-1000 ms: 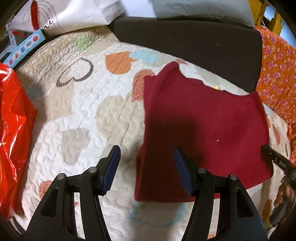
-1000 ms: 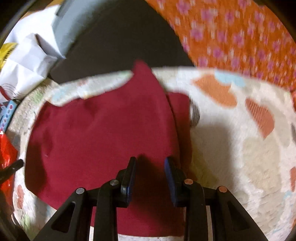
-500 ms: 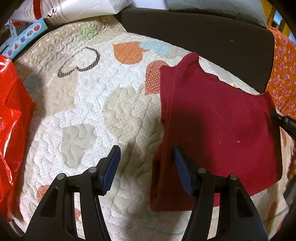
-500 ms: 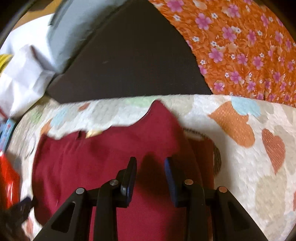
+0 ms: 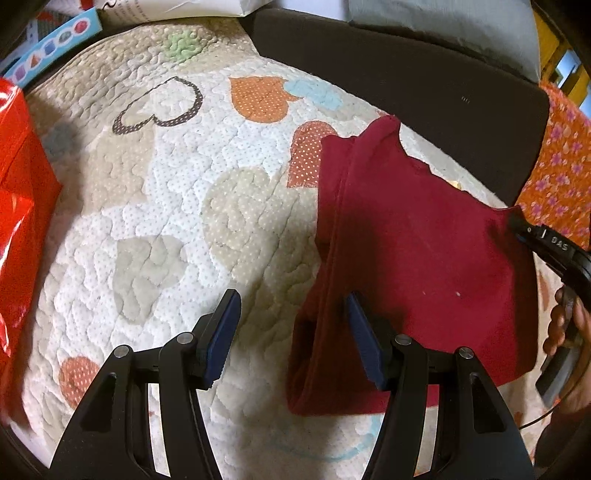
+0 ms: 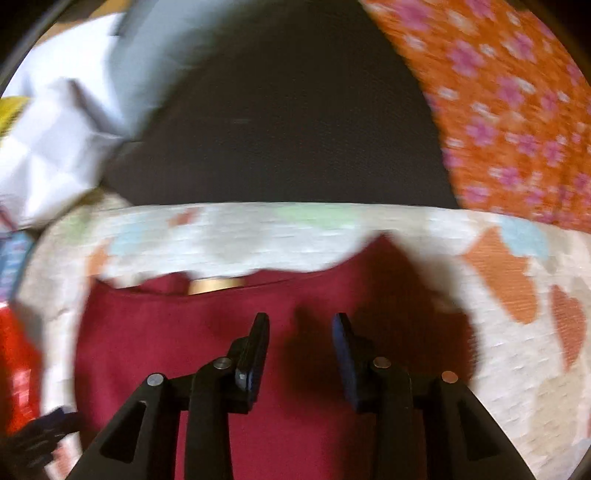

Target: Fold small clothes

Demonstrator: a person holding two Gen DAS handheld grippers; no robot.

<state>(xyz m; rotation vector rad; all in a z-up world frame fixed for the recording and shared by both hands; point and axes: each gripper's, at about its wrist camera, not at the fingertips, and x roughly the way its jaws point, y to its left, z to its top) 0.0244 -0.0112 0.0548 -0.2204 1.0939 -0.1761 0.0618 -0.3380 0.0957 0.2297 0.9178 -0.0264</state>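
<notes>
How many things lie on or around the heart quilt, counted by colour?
Dark red: 1, the folded dark red cotton garment
Bright red: 1, the shiny red plastic bag
Orange: 1, the orange flowered cloth
White: 1, the white paper bag
Grey: 1, the grey pillow
Total: 5

The left gripper [image 5: 291,325] pointed steeply downward with its jaws apart and empty, while the right gripper [image 6: 300,341], likewise angled down and holding nothing, had just been opening its jaws.
</notes>
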